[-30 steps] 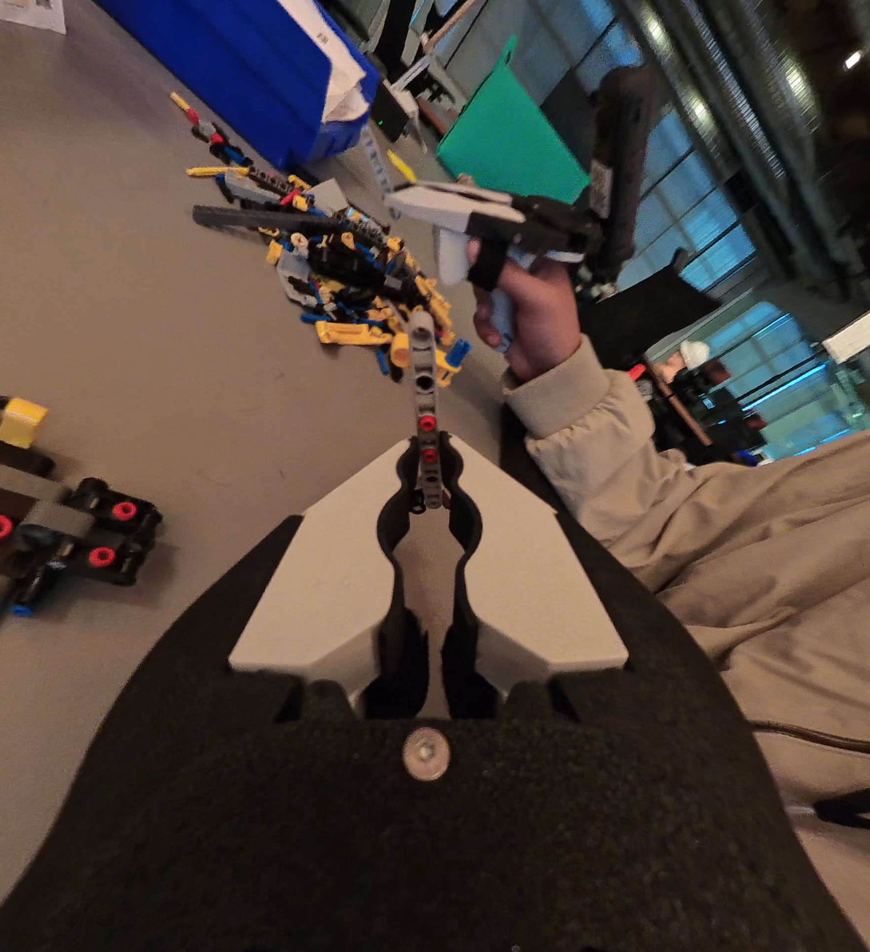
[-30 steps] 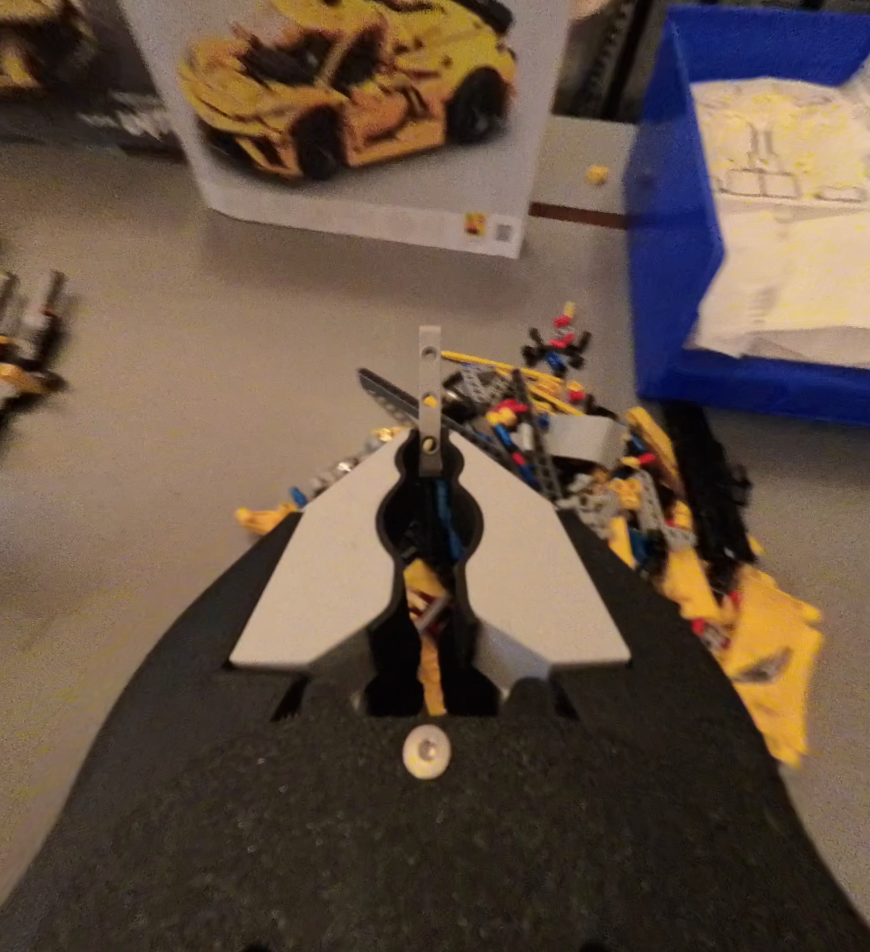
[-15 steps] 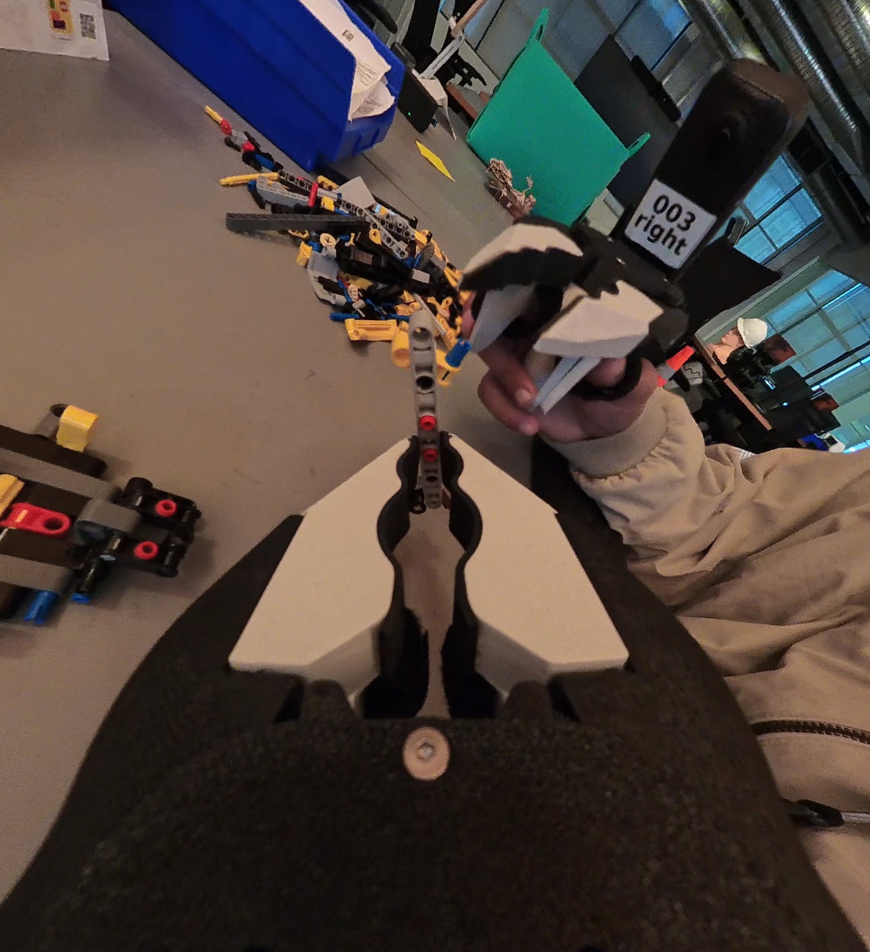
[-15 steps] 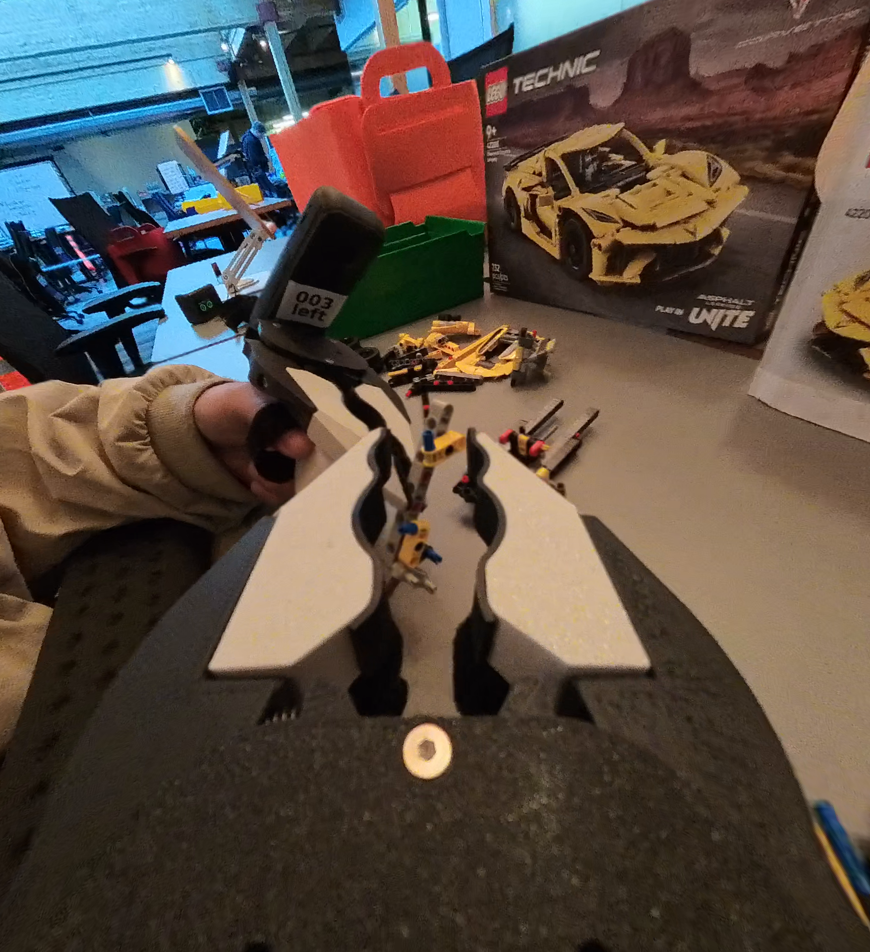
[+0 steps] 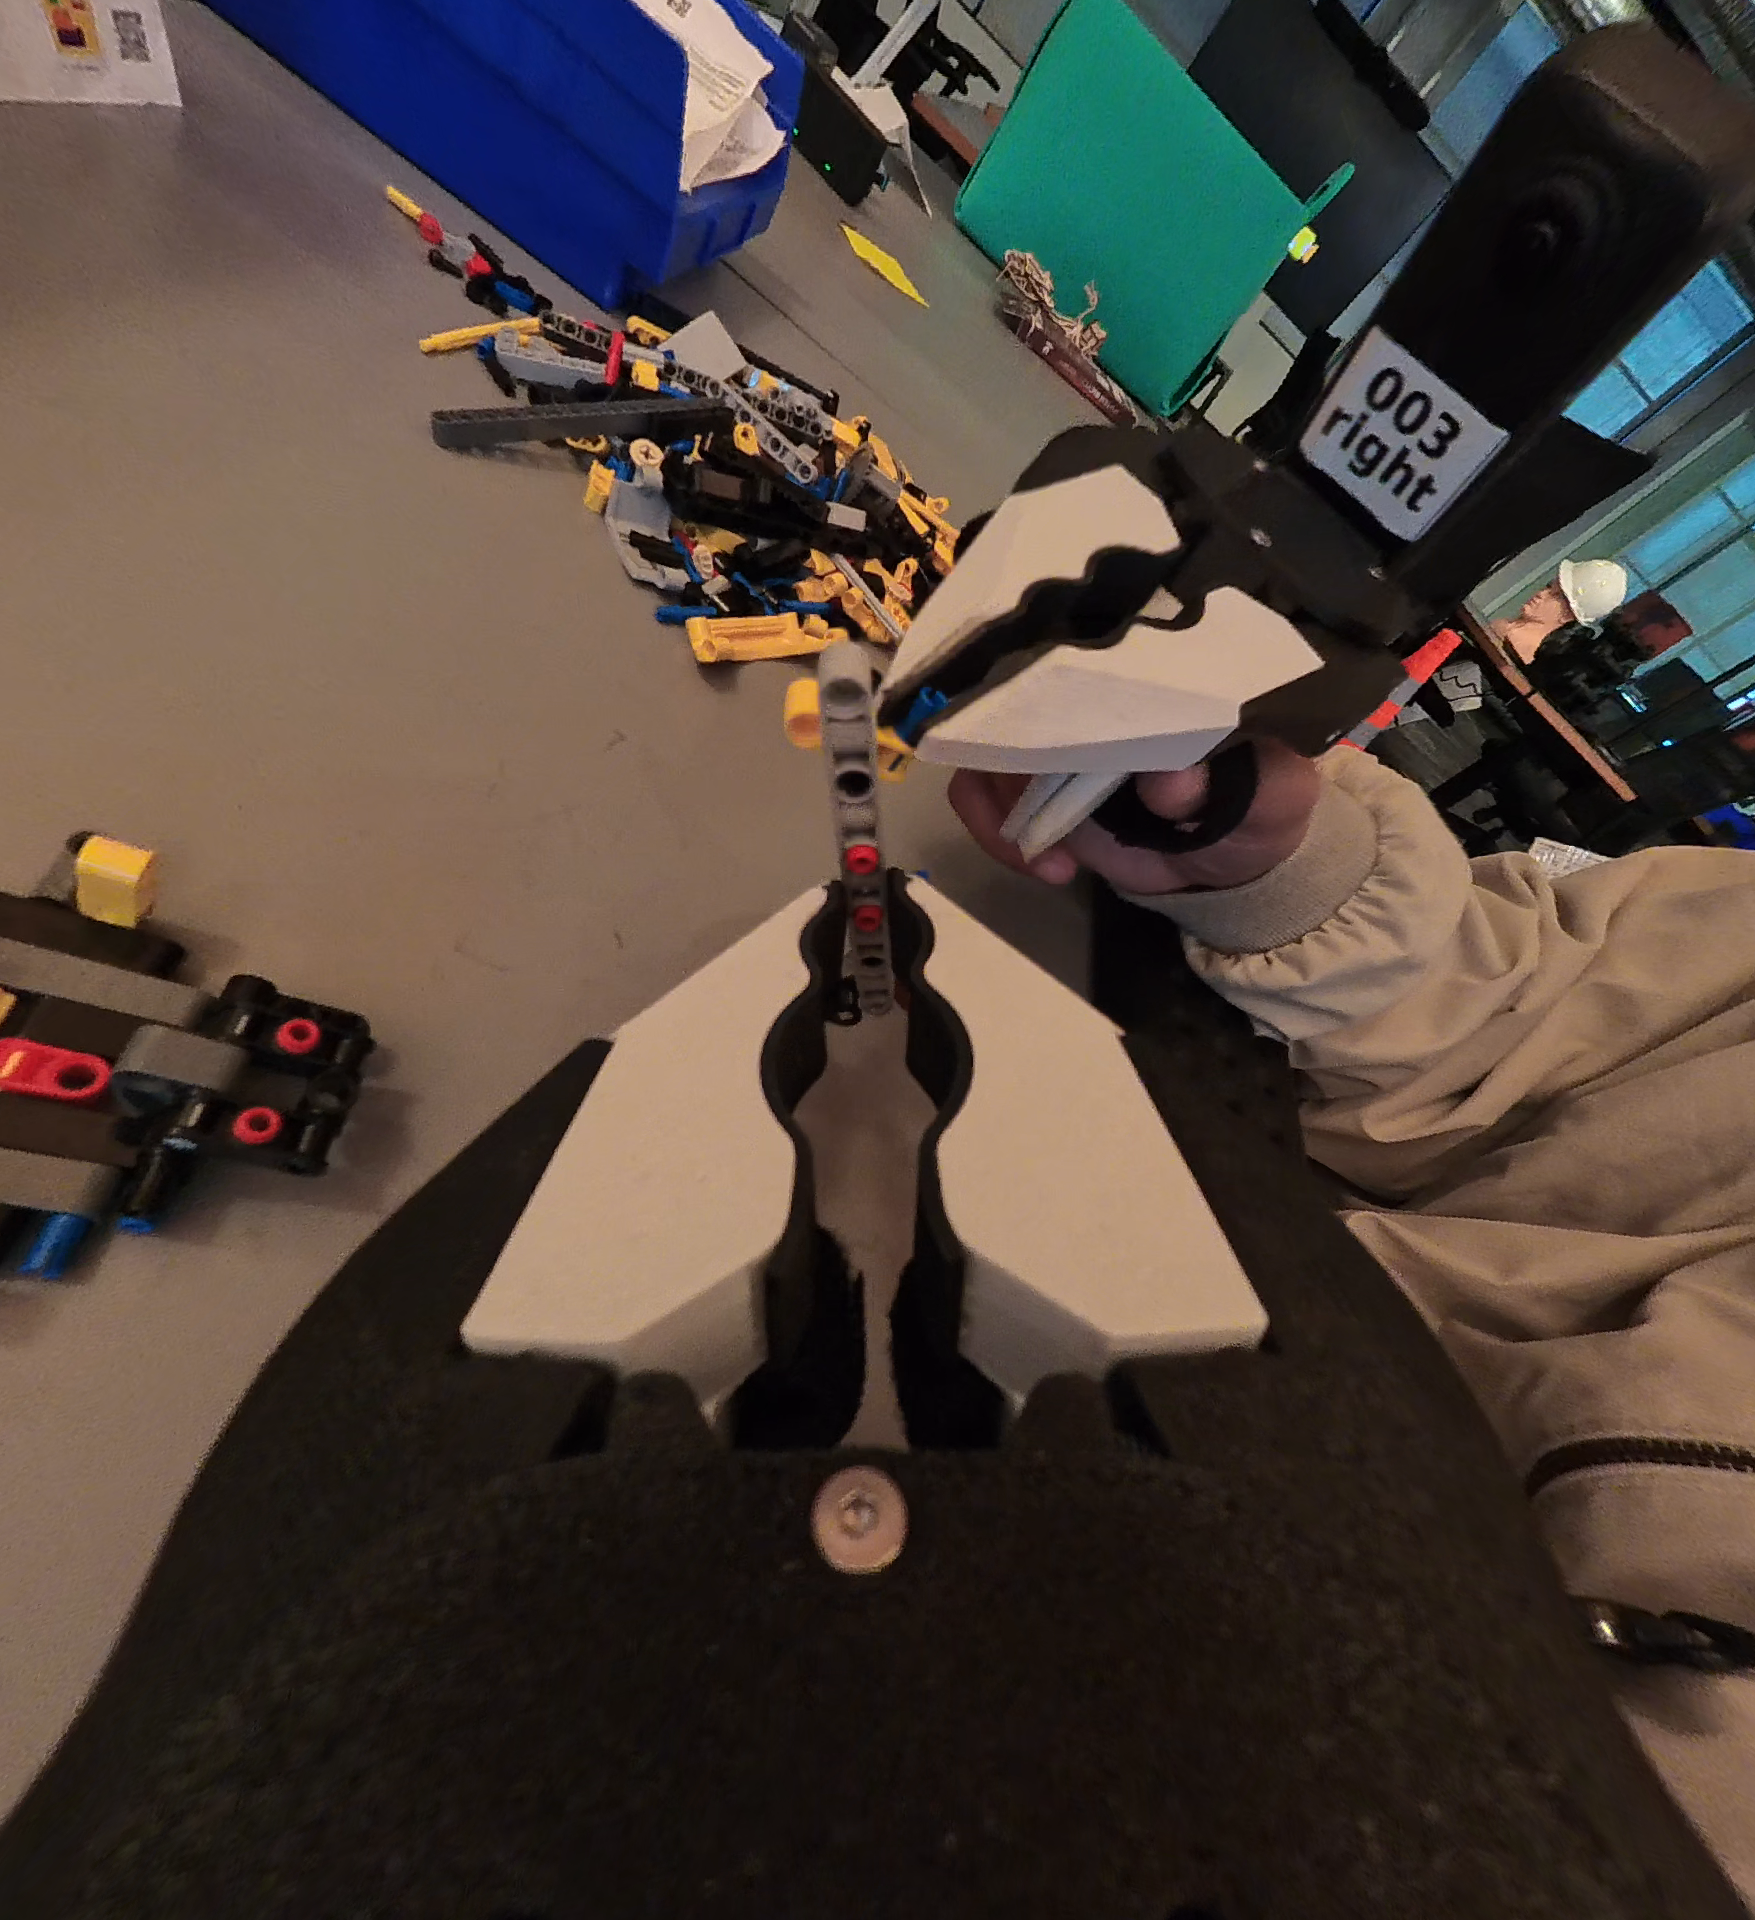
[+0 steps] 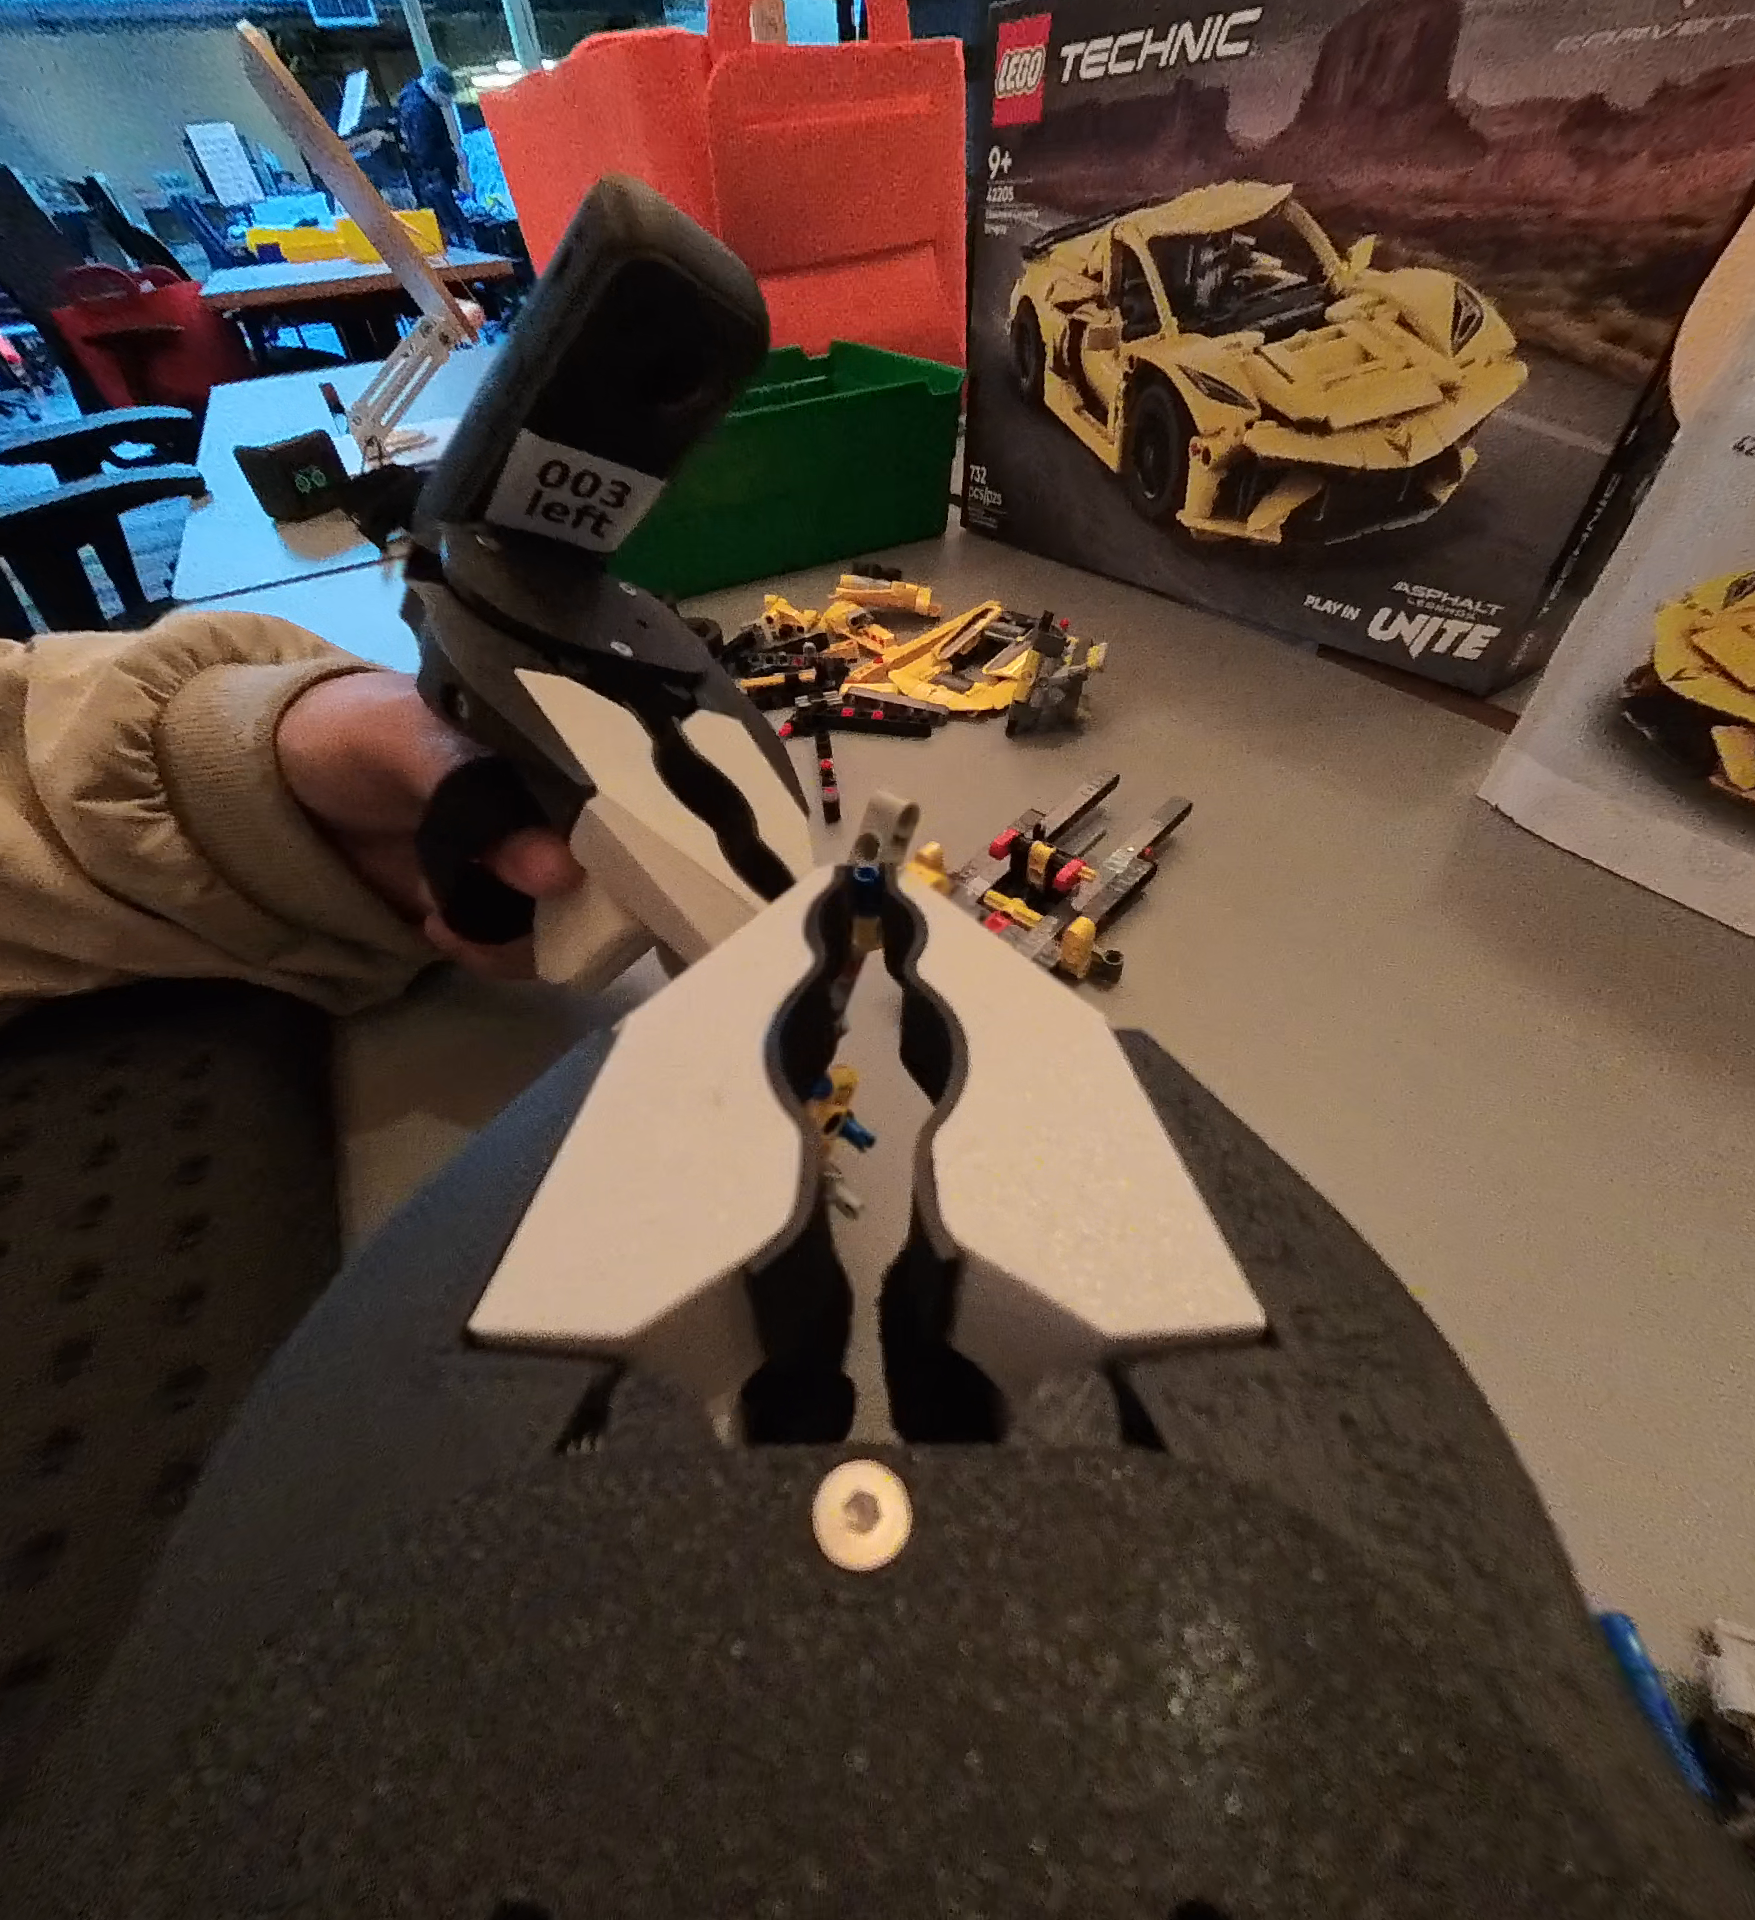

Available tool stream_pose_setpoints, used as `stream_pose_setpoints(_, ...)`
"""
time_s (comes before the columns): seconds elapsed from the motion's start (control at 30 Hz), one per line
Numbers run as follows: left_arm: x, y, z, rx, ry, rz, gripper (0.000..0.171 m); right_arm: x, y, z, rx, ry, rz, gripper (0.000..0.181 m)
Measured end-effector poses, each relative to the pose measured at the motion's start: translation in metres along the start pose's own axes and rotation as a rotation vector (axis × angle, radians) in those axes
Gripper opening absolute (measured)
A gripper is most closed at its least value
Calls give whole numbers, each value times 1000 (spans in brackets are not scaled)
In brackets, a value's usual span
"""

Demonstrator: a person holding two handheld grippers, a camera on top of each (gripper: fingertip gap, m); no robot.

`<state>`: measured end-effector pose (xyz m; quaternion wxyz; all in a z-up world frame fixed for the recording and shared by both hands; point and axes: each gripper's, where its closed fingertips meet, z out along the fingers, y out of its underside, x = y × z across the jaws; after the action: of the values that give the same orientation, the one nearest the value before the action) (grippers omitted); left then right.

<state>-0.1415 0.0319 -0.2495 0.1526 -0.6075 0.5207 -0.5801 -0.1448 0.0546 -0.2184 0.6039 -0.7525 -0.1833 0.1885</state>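
Observation:
My left gripper (image 5: 865, 914) is shut on a grey beam (image 5: 852, 769) with red pins, which sticks out forward above the grey table (image 5: 281, 644). A yellow piece (image 5: 800, 715) and a blue pin (image 5: 920, 707) sit at the beam's far end. My right gripper (image 5: 904, 717) comes in from the right, and its tips are closed on that blue pin. In the right wrist view, the right gripper (image 6: 862, 883) pinches the blue pin (image 6: 862, 873). The beam's end (image 6: 888, 826) shows just past the tips. The left gripper's fingers (image 6: 644, 790) point in from the left.
A pile of loose parts (image 5: 748, 499) lies ahead, before a blue bin (image 5: 540, 125). A part-built black assembly (image 5: 125, 1081) sits at left and also shows in the right wrist view (image 6: 1060, 873). A set box (image 6: 1372, 312), green bin (image 6: 811, 468) and yellow parts (image 6: 914, 665) stand behind.
My right gripper swung away from the parts pile to face the left gripper, opened, then closed on the blue pin at the beam's end. The left gripper kept hold of the beam.

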Motion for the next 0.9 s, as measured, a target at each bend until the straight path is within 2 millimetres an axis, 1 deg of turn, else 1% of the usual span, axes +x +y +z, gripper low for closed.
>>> stream_pose_setpoints(0.03,-1,0,0,3,4,-12,7,2,2,0,-15,13,-10,3)
stream_pose_setpoints(0.1,2,-3,0,26,52,-68,7,1,-1,-1,5,7,8,3)
stream_pose_setpoints(0.17,2,-9,-1,68,70,-111,8,2,-4,-5,14,11,3,3)
stream_pose_setpoints(0.2,0,-15,-2,95,63,-108,14,1,-3,-5,4,5,-13,3)
stream_pose_setpoints(0.23,0,-18,-4,110,57,-90,19,-3,-1,-4,0,-14,-15,3)
stream_pose_setpoints(0.3,4,-19,-4,106,53,-25,18,-7,-3,-3,14,-31,0,3)
stream_pose_setpoints(0.33,7,-19,-5,112,51,6,16,-7,-5,-4,23,-32,6,3)
stream_pose_setpoints(0.37,10,-20,-5,113,43,39,8,-7,-5,-4,29,-38,16,3)
stream_pose_setpoints(0.4,10,-21,-5,115,20,83,8,-9,-7,-5,39,-57,42,4)
stream_pose_setpoints(0.43,11,-22,-6,120,2,143,7,-11,-9,-6,53,-82,75,4)
stream_pose_setpoints(0.5,18,-24,-8,124,-17,252,7,-21,-20,-15,122,-211,187,8)
stream_pose_setpoints(0.57,19,-21,-9,105,-36,318,7,-18,-31,-24,195,-351,407,24)
stream_pose_setpoints(0.6,23,-21,-9,105,-19,346,7,-14,-28,-25,183,-405,523,31)
stream_pose_setpoints(0.63,28,-22,-10,119,0,375,7,-14,-20,-23,142,-456,611,35)
stream_pose_setpoints(0.67,31,-21,-10,123,10,399,7,-19,-13,-21,93,-512,670,35)
stream_pose_setpoints(0.7,32,-20,-9,111,8,416,7,-27,-10,-21,62,-577,705,34)
stream_pose_setpoints(0.73,32,-17,-8,97,6,431,7,-30,-10,-20,56,-600,729,35)
stream_pose_setpoints(0.77,34,-16,-8,93,9,448,7,-30,-8,-19,52,-595,729,28)
stream_pose_setpoints(0.9,33,-11,-5,63,-18,499,7,-31,-3,-20,22,-606,740,26)
